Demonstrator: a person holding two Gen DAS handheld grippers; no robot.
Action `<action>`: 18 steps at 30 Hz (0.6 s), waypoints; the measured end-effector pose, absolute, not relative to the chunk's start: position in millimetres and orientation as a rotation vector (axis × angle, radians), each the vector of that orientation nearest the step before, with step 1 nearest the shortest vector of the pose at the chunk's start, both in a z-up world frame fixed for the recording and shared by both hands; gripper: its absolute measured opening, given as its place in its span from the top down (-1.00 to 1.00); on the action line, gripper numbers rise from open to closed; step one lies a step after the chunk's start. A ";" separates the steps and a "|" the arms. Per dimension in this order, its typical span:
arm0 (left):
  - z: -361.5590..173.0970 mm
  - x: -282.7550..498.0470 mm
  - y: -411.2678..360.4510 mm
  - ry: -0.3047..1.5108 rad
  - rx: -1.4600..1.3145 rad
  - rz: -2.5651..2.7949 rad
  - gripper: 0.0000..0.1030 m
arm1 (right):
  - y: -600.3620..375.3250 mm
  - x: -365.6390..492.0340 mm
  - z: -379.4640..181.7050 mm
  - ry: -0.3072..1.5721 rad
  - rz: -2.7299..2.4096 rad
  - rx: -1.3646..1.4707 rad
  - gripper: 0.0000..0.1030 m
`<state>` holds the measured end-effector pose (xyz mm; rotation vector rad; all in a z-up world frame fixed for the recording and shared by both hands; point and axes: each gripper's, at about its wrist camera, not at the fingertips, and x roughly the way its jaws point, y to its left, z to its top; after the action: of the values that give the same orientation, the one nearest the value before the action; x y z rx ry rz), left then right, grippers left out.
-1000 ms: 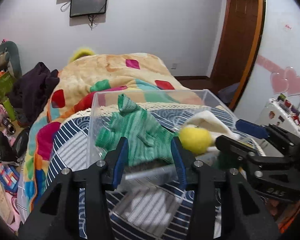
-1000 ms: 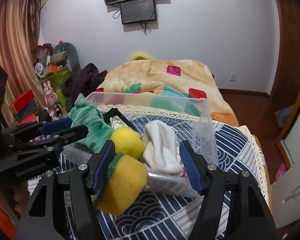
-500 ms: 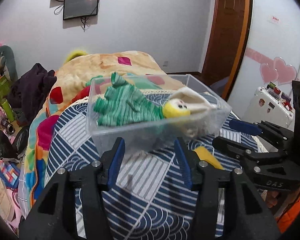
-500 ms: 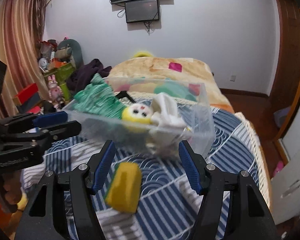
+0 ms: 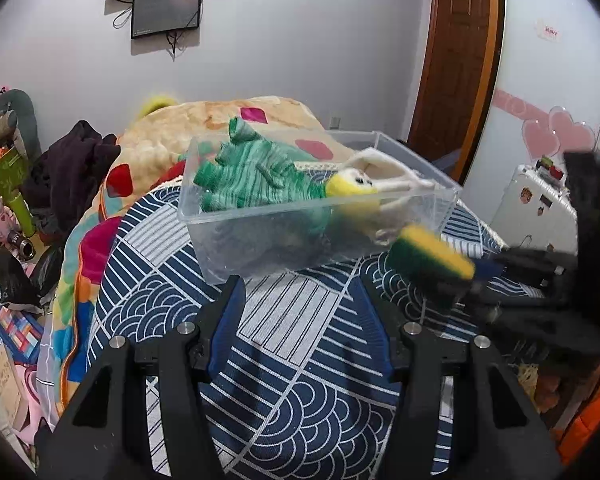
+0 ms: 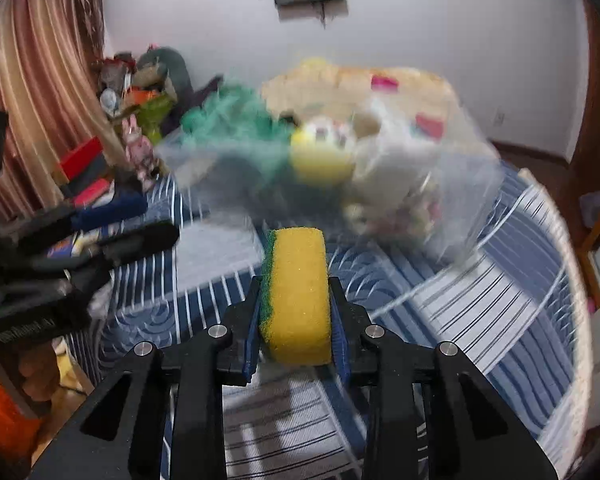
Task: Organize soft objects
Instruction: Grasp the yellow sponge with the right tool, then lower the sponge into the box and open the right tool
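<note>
A clear bin [image 5: 320, 220] sits toward the far edge of my blue patterned cloth [image 5: 300, 360], with bare cloth between it and both of my grippers. Behind the far edge a patchwork blanket [image 5: 220, 120] rises on the bed; the cloth's left edge falls toward floor clutter, and its right edge curves off near a wooden door [image 5: 456, 60].

My left gripper [image 5: 304, 312] hangs spread wide over the near middle of the cloth, holding nothing and touching nothing; its fingers point at the bin's near wall, a little short of it.

My right gripper [image 6: 296, 312] is clamped on a yellow sponge [image 6: 296, 292] with a green scouring face turned to the left finger. Both pads press its sides, and the sponge stands on edge above the cloth, just in front of the bin's near right corner. In the left wrist view the sponge [image 5: 432, 258] shows beside that corner, outside the bin.

Inside the bin lie a green knitted glove [image 5: 256, 176] at the left end, a yellow toy [image 5: 350, 188] with a face in the middle, and a white cloth [image 5: 396, 178] at the right end. The right wrist view is blurred, so finer detail in the bin is lost there.

A dark screen [image 5: 166, 10] hangs on the white wall beyond the bed, and striped curtains [image 6: 40, 80] cover the left side of the room.
</note>
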<state>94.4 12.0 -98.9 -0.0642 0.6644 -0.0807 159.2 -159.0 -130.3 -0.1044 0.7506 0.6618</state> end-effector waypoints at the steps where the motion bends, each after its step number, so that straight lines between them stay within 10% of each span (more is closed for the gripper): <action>1: -95.9 93.4 13.7 0.653 -0.071 -0.080 -0.11 | -162.3 158.3 -121.4 0.717 0.648 -0.102 0.48; 18: -73.7 89.0 24.4 0.577 -0.105 -0.051 -0.26 | -161.0 227.0 -104.5 0.690 0.472 -0.087 0.34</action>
<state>89.0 24.4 -73.7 -0.1051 0.5766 -0.0509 227.0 -161.0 -104.5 -0.0870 0.6897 0.4718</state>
